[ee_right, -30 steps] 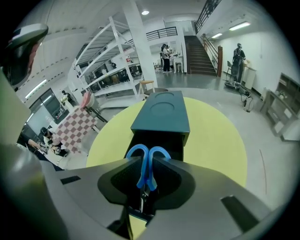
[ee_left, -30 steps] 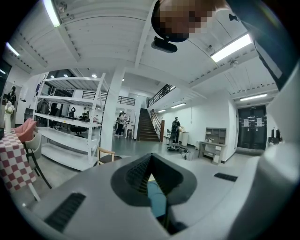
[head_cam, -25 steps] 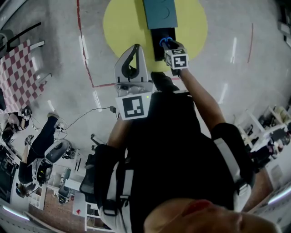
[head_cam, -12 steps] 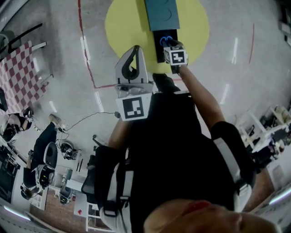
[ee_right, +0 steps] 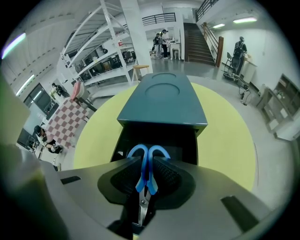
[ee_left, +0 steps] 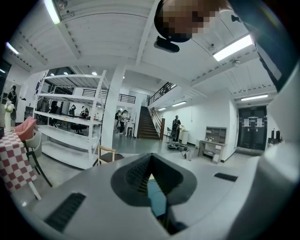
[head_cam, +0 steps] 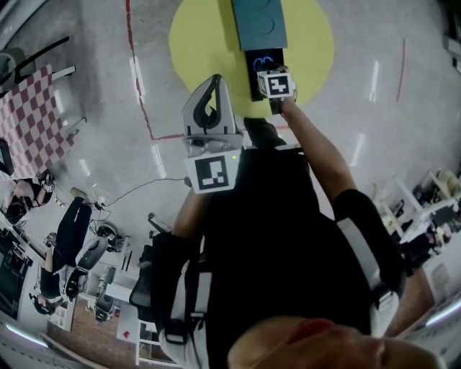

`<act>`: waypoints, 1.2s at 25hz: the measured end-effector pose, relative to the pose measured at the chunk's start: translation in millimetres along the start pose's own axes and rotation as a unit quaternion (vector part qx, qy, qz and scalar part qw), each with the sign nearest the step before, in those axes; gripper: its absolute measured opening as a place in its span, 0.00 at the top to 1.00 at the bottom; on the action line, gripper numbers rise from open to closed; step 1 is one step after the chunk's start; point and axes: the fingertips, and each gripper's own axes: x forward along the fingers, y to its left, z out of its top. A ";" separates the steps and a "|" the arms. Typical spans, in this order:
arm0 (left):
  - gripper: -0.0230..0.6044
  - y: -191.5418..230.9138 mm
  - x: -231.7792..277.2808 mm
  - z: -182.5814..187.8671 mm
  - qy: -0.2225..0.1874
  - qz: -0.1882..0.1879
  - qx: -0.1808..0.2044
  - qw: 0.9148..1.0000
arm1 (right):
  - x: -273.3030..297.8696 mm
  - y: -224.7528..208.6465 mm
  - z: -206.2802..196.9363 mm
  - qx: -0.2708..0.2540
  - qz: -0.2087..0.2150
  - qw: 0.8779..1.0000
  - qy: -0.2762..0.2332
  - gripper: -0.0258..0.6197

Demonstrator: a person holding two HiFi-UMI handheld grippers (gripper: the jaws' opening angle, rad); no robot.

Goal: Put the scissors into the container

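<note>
The blue-handled scissors (ee_right: 148, 165) are clamped in my right gripper (ee_right: 146, 161), blades back between the jaws and handle loops pointing forward. Beyond them, a teal container (ee_right: 163, 104) stands with its black drawer (ee_right: 157, 139) pulled open toward me. In the head view, my right gripper (head_cam: 266, 68) hovers over the open drawer (head_cam: 253, 76), and the scissors' loops (head_cam: 263, 63) show above the drawer's dark inside. My left gripper (head_cam: 213, 81) is held up close to the body, jaws together and holding nothing. Seen from the left gripper view, that gripper (ee_left: 151, 160) points at the ceiling and the room.
The container (head_cam: 258, 21) stands on a yellow circle (head_cam: 202, 36) painted on the grey floor, with a red line (head_cam: 137, 86) to its left. A table with a checked cloth (head_cam: 29, 115) and seated people (head_cam: 65, 238) are far left. White shelving (ee_left: 70, 122) lines the room.
My right gripper has carried the scissors forward, from the drawer's near edge to over its open inside. The left gripper has stayed almost still.
</note>
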 end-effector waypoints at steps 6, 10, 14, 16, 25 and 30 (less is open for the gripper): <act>0.97 3.3 1.2 0.5 0.001 0.004 -0.003 1.000 | 10.1 -12.2 -0.1 -0.007 -0.020 1.000 0.007 0.84; 0.97 4.3 3.4 -0.6 0.003 0.006 -0.004 1.000 | 12.1 -14.5 -0.8 -0.003 -0.021 1.000 0.014 0.84; 0.97 2.9 4.8 -0.5 0.006 0.004 -0.002 1.000 | 13.6 -9.6 -4.9 0.007 -0.009 1.000 0.026 0.84; 0.97 3.9 5.9 -0.8 0.006 0.004 -0.002 1.000 | 16.8 -11.4 -5.3 0.006 -0.014 0.999 0.028 0.84; 0.97 2.4 9.5 -1.6 0.010 0.006 -0.005 1.000 | 19.9 6.7 -6.4 0.024 0.019 0.999 0.044 0.84; 0.97 1.4 8.3 -0.4 0.007 0.008 -0.006 1.000 | 18.9 10.4 -12.3 0.023 0.020 0.998 0.056 0.84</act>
